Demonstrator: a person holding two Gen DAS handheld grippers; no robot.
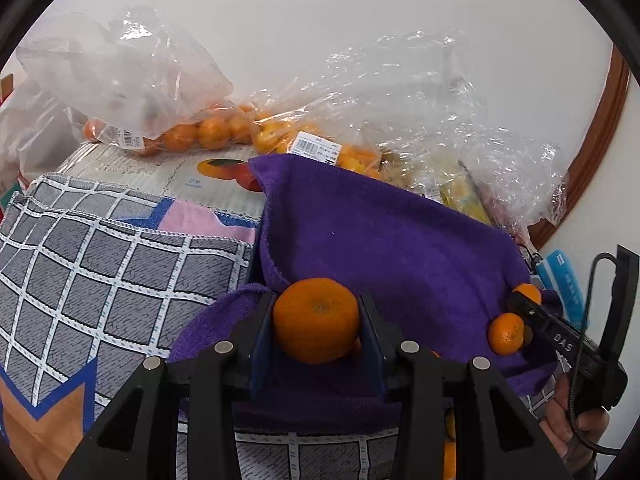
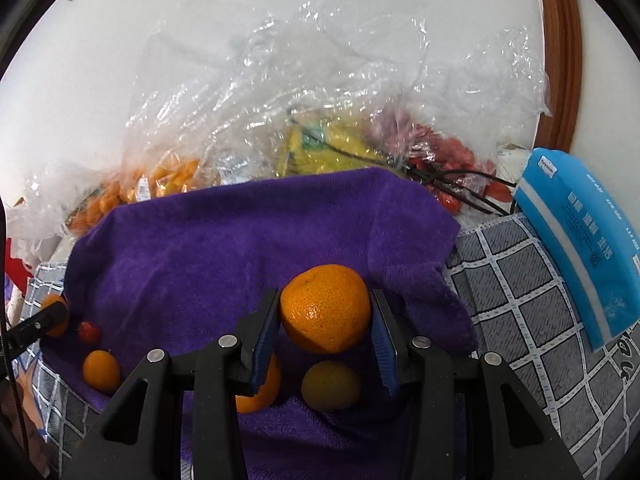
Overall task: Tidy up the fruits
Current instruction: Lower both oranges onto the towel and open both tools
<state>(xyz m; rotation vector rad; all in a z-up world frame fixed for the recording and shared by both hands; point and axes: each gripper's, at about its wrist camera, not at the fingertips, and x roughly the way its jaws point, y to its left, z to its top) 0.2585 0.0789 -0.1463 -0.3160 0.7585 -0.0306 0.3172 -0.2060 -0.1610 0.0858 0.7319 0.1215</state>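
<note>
The left gripper (image 1: 317, 316) clamps a tangerine (image 1: 316, 319) between its blue pads, above the purple towel (image 1: 380, 236). The right gripper (image 2: 325, 312) likewise pinches a second tangerine (image 2: 325, 307) over the same towel, where a yellowish fruit (image 2: 330, 385) and a small orange (image 2: 101, 369) lie loose. On the right gripper's black body, seen from the left wrist, the letters "DAS" (image 1: 562, 343) show. Behind the towel, clear bags of tangerines (image 1: 188, 132) carry barcode stickers (image 1: 316, 147) too small to read; print on the blue pouch (image 2: 576, 248) is illegible
</note>
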